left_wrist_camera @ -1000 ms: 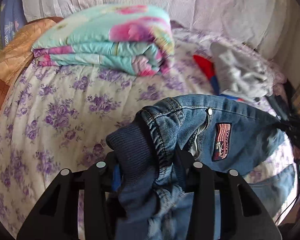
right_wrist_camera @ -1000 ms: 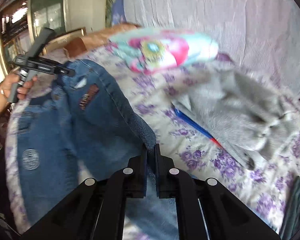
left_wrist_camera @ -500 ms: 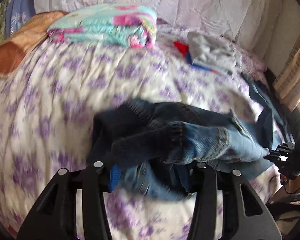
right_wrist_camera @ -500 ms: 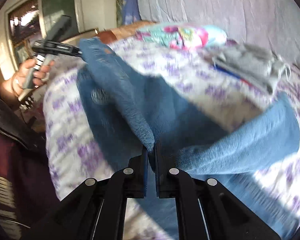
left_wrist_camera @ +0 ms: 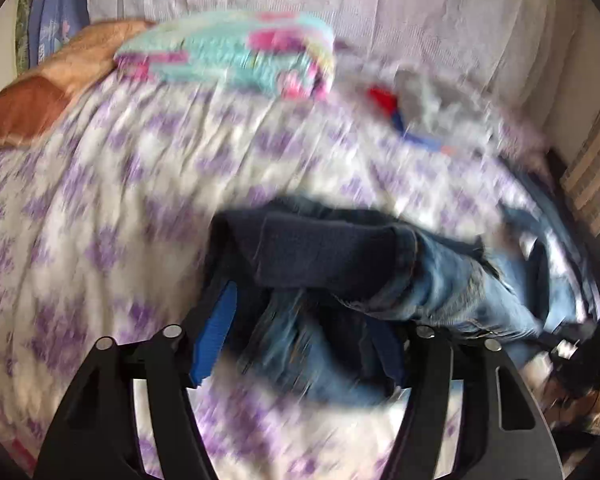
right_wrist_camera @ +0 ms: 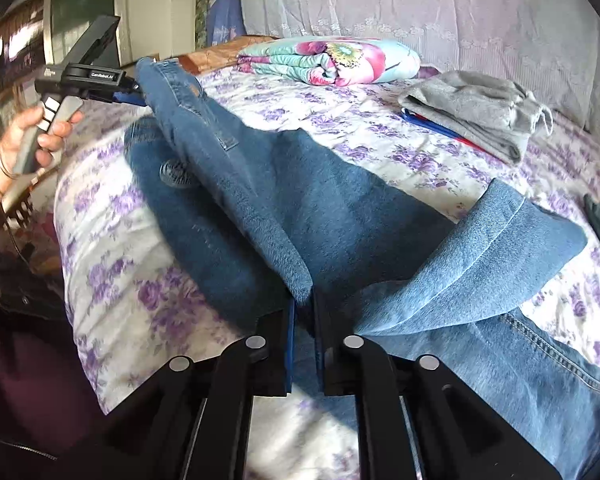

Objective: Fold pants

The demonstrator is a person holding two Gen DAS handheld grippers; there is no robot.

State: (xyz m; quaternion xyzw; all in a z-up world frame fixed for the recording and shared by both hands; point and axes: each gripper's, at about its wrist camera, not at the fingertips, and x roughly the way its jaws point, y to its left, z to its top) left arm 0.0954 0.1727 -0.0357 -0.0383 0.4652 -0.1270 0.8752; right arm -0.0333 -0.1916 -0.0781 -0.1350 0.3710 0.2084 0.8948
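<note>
Jeans (right_wrist_camera: 260, 200) on bed (right_wrist_camera: 380, 148); left gripper (left_wrist_camera: 300, 320) opening around waistband, right gripper (right_wrist_camera: 303, 344) parting, fold edge between jaws.

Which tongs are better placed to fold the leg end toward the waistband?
Probably right: the right tongs, opening with denim between them, sit beside the leg end; the left tongs are opening around the waistband.
</note>
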